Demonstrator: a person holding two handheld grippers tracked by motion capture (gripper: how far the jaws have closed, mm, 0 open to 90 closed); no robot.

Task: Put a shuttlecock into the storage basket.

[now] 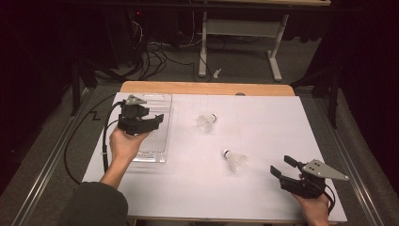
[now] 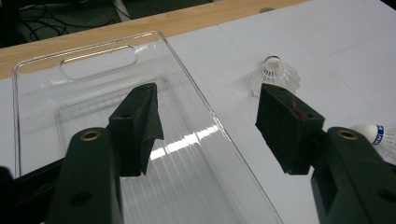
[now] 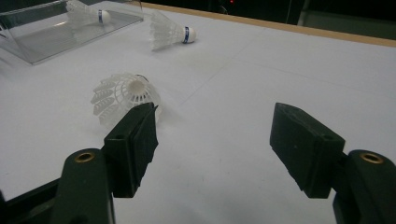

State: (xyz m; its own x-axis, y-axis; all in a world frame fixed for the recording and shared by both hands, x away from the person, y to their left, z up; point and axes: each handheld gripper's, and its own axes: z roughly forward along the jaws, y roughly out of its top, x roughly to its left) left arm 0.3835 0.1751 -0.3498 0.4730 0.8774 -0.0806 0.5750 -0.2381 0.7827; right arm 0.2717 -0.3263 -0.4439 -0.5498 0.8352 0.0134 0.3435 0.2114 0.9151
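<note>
Two hand-held grippers hover over a white table [image 1: 263,122] where two shuttlecocks lie loose beside a clear plastic tray [image 1: 157,141].

The left gripper [image 1: 157,117] hangs above the tray at the table's left side, jaws spread wide and gripping nothing. The right gripper [image 1: 281,165] sits at the near right corner, jaws likewise apart, with the nearer shuttlecock [image 1: 234,160] just beyond them. The farther shuttlecock [image 1: 206,122] lies mid-table, near the tray's right wall.

Readable text: none is showing anywhere.
Shuttlecock [image 3: 170,32] band: a blue band is circling the cork, its print too small to read.
Grippers: no lettering is showing.
</note>
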